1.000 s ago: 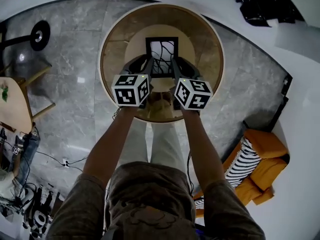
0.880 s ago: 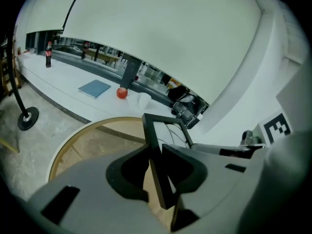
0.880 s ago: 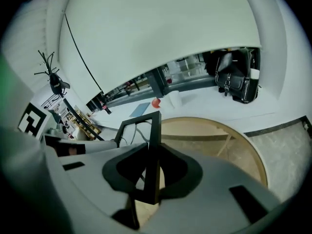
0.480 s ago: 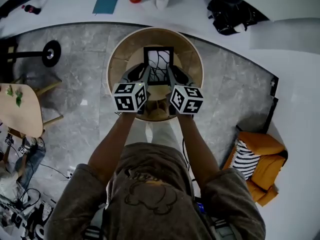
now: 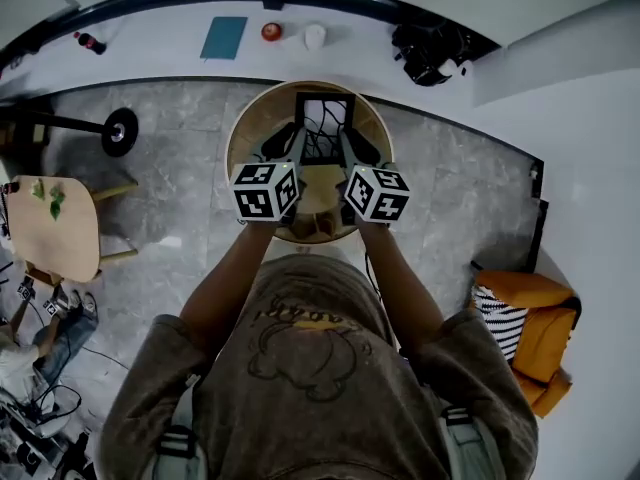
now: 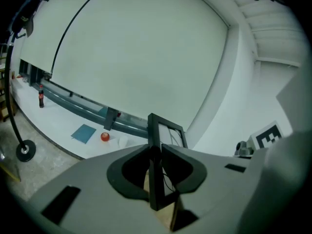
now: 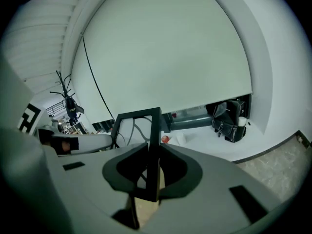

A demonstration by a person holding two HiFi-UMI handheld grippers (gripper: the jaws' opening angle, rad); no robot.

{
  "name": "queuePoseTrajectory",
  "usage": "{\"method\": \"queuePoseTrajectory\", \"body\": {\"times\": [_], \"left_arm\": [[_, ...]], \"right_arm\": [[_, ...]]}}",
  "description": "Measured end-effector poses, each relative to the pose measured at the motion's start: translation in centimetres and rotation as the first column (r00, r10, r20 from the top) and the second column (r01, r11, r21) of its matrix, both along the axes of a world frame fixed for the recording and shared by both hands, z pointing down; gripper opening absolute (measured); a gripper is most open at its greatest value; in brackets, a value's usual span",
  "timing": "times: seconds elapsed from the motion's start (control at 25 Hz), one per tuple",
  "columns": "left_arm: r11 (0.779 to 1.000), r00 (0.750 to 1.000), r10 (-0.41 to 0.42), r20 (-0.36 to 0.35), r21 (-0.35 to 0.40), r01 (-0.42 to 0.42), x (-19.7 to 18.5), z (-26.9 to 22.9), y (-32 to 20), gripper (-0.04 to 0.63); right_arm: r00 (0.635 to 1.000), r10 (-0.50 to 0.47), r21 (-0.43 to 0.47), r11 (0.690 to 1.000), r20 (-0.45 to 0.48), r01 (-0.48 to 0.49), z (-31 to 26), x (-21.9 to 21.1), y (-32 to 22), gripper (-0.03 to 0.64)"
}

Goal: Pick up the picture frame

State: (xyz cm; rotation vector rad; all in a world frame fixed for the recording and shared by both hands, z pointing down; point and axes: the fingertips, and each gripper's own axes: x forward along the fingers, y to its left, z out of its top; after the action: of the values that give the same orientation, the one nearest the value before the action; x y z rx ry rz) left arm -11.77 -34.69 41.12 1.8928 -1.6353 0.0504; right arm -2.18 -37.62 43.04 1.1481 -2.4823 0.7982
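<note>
The picture frame (image 5: 325, 118) is black with a dark branching-line print, and it hangs between my two grippers above the round wooden table (image 5: 248, 133). My left gripper (image 5: 298, 140) grips its left edge and my right gripper (image 5: 348, 140) grips its right edge. In the left gripper view the frame's edge (image 6: 155, 179) stands upright between the pads of the left gripper (image 6: 155, 152), whose jaws are closing tighter on it. The right gripper view shows the frame (image 7: 155, 130) clamped the same way in the right gripper (image 7: 153, 152).
Along the white ledge at the back lie a blue book (image 5: 223, 38), a red object (image 5: 271, 31), a white cup (image 5: 314, 36) and a black bag (image 5: 430, 50). An orange armchair (image 5: 540, 333) stands at the right. A small wooden table (image 5: 50, 228) and a lamp base (image 5: 120, 131) are at the left.
Both grippers have risen together with the frame held between them. The round table and floor now look smaller and farther below, and the back ledge has come into view.
</note>
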Motion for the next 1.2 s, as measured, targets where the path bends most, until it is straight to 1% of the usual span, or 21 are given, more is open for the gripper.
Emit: {"method": "queuePoseTrajectory", "body": {"times": [0.16,0.36,0.56,0.72,0.88,1.04,1.2], "left_arm": [[0.998,1.000,0.005,0.021,0.056,-0.006,0.9,-3.1,1.8,0.086],[0.995,1.000,0.009,0.025,0.098,-0.011,2.1,-5.7,4.2,0.086],[0.987,0.997,0.023,0.077,0.159,-0.035,2.7,-8.7,6.1,0.086],[0.979,0.995,0.023,0.092,0.199,-0.041,2.7,-10.5,7.4,0.086],[0.977,0.996,0.018,0.089,0.209,-0.037,2.4,-11.2,8.1,0.086],[0.977,0.996,0.020,0.087,0.208,-0.038,2.8,-11.0,8.3,0.086],[0.979,0.997,0.020,0.077,0.202,-0.035,3.1,-10.8,8.5,0.086]], "right_arm": [[1.000,-0.024,0.058,0.998,0.014,0.023,-3.0,0.7,1.5,0.089],[0.999,-0.043,0.108,0.993,0.026,0.040,-5.8,2.0,3.7,0.089],[0.997,-0.050,0.134,0.990,0.063,0.041,-8.4,2.5,5.8,0.089],[0.995,-0.063,0.158,0.986,0.079,0.050,-10.0,2.6,7.3,0.089],[0.993,-0.092,0.190,0.979,0.078,0.076,-11.2,2.4,7.9,0.089],[0.993,-0.089,0.208,0.976,0.079,0.070,-11.5,2.8,7.7,0.087],[0.993,-0.089,0.206,0.976,0.078,0.072,-11.3,3.1,7.8,0.086]]}}
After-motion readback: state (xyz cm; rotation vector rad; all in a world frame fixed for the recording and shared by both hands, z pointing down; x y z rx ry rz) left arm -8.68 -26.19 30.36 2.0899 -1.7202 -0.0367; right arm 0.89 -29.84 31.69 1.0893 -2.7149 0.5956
